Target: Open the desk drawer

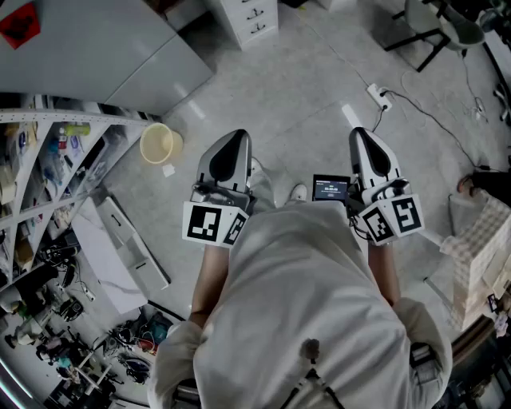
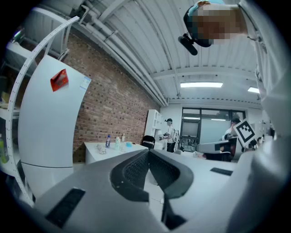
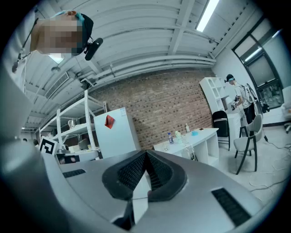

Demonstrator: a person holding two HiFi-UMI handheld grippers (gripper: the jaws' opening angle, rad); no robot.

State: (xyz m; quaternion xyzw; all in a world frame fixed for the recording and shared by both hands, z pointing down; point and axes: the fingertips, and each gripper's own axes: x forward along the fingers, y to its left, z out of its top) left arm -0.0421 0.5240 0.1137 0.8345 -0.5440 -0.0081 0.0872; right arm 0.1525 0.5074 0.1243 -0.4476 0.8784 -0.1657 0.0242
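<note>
Though closed, left tool (image 1: 234, 137), right tool (image 1: 360, 134) far from drawers (image 1: 254, 19).

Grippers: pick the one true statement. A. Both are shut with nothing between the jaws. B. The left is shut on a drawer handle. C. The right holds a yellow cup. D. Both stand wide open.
A: the left gripper and the right gripper each show their jaws met, pad to pad, around nothing.
</note>
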